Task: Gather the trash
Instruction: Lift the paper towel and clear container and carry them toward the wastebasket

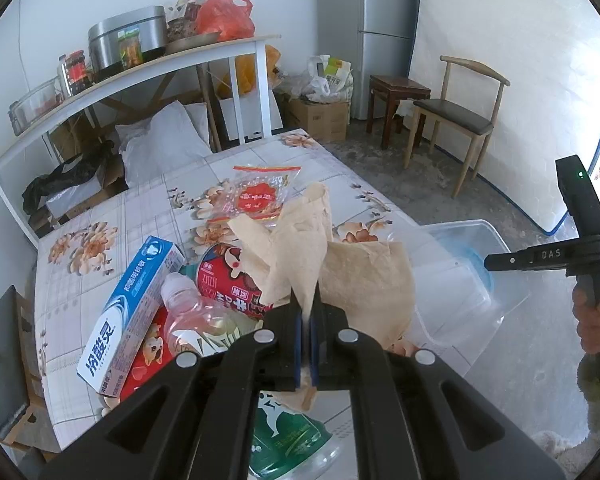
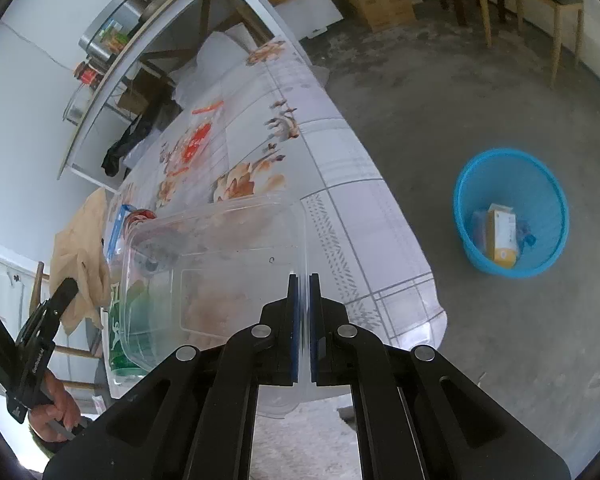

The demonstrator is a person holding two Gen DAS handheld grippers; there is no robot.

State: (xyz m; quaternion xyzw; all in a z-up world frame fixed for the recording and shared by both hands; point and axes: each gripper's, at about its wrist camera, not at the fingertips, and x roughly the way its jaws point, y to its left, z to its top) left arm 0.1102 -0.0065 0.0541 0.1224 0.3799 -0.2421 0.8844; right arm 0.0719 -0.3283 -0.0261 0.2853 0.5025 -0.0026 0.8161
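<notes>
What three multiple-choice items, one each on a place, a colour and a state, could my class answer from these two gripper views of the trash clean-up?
1. Where does the basket stand?
A. on the bed
B. on the floor beside the bed
C. on the shelf

2. What colour is the basket?
A. blue
B. red
C. white

3. What do the jaws of the left gripper hold?
A. nothing
B. the toothpaste box
C. crumpled beige paper

Answers:
1 B: the right wrist view shows it on the bare concrete past the edge of the bed.
2 A: its wall and rim are bright blue.
3 C: the crumpled beige paper is pinched between the closed jaws, while the toothpaste box lies on the bed.
</notes>
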